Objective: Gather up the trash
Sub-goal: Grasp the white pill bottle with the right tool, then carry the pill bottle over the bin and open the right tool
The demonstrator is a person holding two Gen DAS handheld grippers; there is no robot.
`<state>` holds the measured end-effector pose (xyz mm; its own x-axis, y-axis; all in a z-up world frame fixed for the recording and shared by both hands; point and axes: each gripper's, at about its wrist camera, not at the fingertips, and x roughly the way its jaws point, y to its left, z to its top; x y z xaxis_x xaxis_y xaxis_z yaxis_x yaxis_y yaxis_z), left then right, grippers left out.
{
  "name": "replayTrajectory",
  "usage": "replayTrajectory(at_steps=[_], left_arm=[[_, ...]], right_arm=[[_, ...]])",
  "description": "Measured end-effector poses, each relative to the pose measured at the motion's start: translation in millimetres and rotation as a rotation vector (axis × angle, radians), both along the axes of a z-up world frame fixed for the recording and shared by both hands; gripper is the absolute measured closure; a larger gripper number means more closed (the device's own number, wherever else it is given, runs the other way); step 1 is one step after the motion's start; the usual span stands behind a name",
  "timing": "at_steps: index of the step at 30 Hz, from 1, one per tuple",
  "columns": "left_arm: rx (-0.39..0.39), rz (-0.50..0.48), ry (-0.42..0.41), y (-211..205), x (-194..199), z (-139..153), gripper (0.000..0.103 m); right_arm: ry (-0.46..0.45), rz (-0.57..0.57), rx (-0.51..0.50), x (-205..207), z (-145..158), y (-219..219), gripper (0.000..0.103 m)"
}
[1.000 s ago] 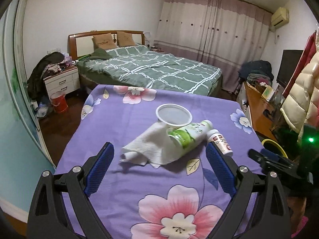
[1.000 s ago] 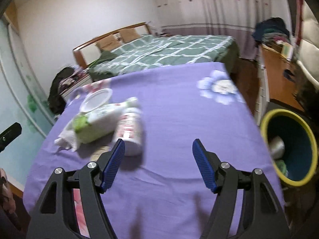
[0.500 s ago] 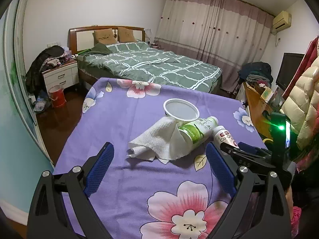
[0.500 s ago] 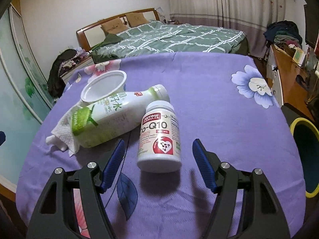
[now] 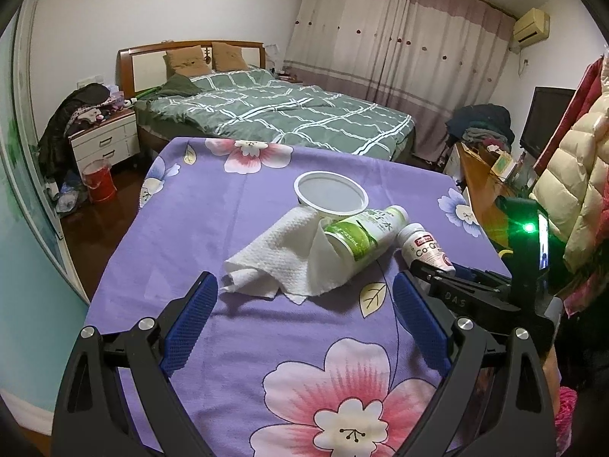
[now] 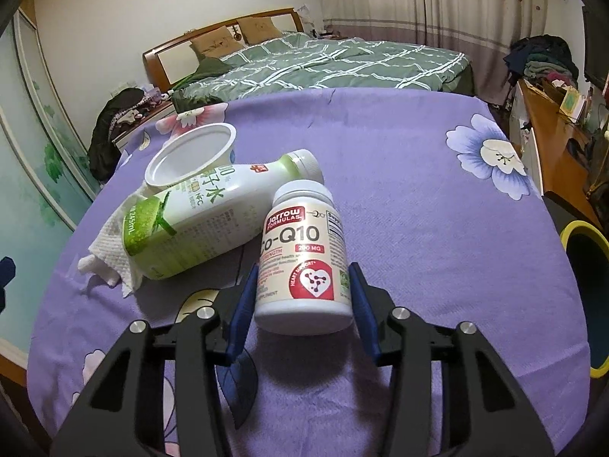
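Right gripper (image 6: 302, 289) angled down, jaws closing around the lying Co-Q10 supplement bottle (image 6: 304, 259). Left gripper (image 5: 304, 320) hovers wide apart, empty, above the purple floral tablecloth (image 5: 236, 335).

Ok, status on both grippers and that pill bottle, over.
Right gripper closing, pill bottle between its pads. Left gripper open, empty, short of the paper towel. Green drink bottle touches the pill bottle; yellow-rimmed bin waits off the table's edge.

Both wrist cameras look down and across the purple table (image 5: 160, 236) toward the far bed (image 5: 289, 114), the right one nearer, sharing the supplement bottle (image 6: 304, 255) and green bottle (image 5: 361, 232).
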<state>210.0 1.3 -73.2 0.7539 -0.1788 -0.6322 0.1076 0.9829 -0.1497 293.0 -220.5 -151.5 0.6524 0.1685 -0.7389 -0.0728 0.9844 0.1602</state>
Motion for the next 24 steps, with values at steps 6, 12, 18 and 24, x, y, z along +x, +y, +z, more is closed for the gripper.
replayTrajectory(at_steps=[6, 12, 18, 24], left_arm=[[0.005, -0.011, 0.013, -4.4, 2.9, -4.1, 0.011], [0.012, -0.039, 0.018, -17.0, 4.6, -6.6, 0.011], [0.024, -0.067, 0.02, -31.8, 5.7, -6.2, 0.011], [0.037, -0.092, 0.026, -45.8, 8.1, -6.3, 0.011]], right_arm=[[-0.013, -0.013, 0.035, -10.6, 6.2, -14.7, 0.058], [-0.034, -0.048, 0.057, -23.3, 13.5, -35.0, 0.058], [-0.066, -0.124, 0.069, -36.8, 22.2, -70.9, 0.058], [-0.083, -0.273, 0.066, -47.5, 26.6, -135.8, 0.058]])
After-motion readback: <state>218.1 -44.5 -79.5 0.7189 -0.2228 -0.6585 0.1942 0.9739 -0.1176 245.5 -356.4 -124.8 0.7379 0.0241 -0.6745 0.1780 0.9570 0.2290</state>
